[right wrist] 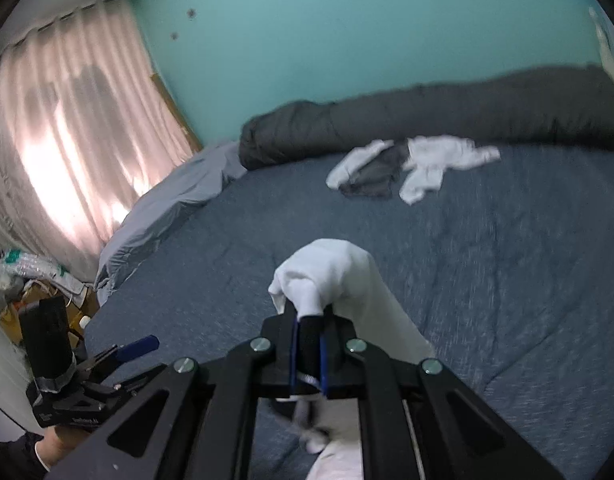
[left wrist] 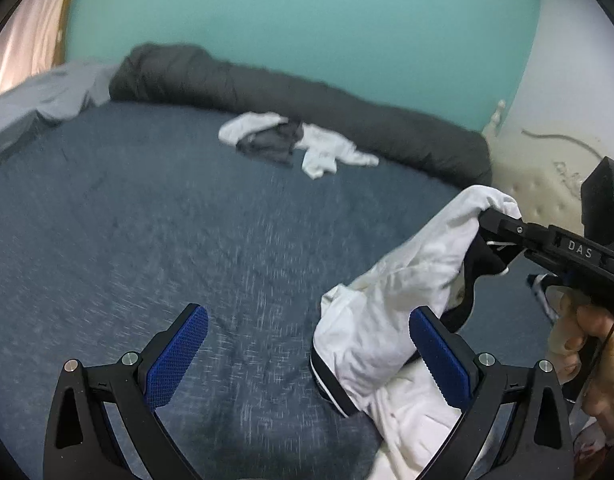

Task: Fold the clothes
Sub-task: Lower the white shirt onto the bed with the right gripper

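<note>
A white garment with a dark collar [left wrist: 391, 304] hangs over the blue bedspread [left wrist: 187, 220]. My right gripper [right wrist: 309, 320] is shut on its collar and holds it up; it also shows in the left wrist view [left wrist: 495, 220]. The cloth [right wrist: 347, 276] drapes over and past the right fingers. My left gripper [left wrist: 307, 360] is open, its right pad [left wrist: 439, 364] against the hanging cloth, its left pad [left wrist: 175, 360] over bare bedspread. It also shows in the right wrist view [right wrist: 135, 346]. A small pile of white and grey clothes [left wrist: 295, 144] lies farther back on the bed [right wrist: 411, 164].
A rolled dark grey duvet [left wrist: 307, 108] lies along the teal wall. A light grey sheet [right wrist: 179, 196] bunches at the bed's left end by a pink curtain [right wrist: 67, 120]. Bags and clutter [right wrist: 23, 280] sit on the floor at left. A cream headboard [left wrist: 547, 176] stands at right.
</note>
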Tool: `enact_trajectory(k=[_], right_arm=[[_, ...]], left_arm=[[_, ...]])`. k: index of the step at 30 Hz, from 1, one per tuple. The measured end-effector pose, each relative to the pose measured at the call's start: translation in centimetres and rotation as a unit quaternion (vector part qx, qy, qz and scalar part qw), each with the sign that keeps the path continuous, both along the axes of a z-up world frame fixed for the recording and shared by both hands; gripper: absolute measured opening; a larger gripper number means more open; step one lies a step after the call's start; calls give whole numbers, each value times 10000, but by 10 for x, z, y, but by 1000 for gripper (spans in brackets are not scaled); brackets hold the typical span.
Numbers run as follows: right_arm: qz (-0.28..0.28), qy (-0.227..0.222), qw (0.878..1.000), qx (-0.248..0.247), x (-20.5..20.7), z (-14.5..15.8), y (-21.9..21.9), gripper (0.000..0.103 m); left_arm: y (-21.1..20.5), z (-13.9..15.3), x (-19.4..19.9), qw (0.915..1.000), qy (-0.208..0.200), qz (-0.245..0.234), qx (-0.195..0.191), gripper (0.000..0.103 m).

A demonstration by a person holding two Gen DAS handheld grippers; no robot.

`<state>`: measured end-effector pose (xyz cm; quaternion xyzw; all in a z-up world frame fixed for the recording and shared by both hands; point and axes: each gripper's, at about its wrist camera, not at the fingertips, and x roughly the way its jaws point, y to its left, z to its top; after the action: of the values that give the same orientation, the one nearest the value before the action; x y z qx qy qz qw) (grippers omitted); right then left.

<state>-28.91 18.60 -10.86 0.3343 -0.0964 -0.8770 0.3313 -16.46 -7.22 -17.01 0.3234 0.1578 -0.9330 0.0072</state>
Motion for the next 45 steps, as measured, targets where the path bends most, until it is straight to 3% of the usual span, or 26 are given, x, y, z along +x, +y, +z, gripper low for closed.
enact_trajectory(k=[6,7,8,13,17,22,29,34,45], right_arm=[[-376,-622,9973,-113,-55,-60,11,11],[-498,-701,9962,-157,-60,-68,15,22],[-614,-767,9949,-212,-64,-74,19,40],[-990,-754,9898,-697,-59,-86,41,59],[-1208,-965,9790,-1330,-42,-97,66,59],[-1433,-1305,9676,-1619,-18,-109,93,59],[-1779,-1793,9580,-1356,-5,-126,100,59],[-1661,-2044,9572,-1198,-1,-144,89,59],[-1786,-2148,9518,-1270,-2,-156,87,54]], left_arm=[[7,-46,-47,9995,-214,-196,101,103],[9,-51,-53,9993,-213,-265,121,103],[12,-55,-58,9992,-220,-326,115,103],[20,-72,-75,9981,-302,-527,92,103],[26,-81,-79,9971,-361,-660,91,103],[34,-83,-80,9971,-329,-692,-28,103],[43,-79,-85,9956,-294,-877,129,103],[53,-76,-86,9947,-194,-1005,-82,103],[54,-84,-90,9947,-417,-939,-37,103]])
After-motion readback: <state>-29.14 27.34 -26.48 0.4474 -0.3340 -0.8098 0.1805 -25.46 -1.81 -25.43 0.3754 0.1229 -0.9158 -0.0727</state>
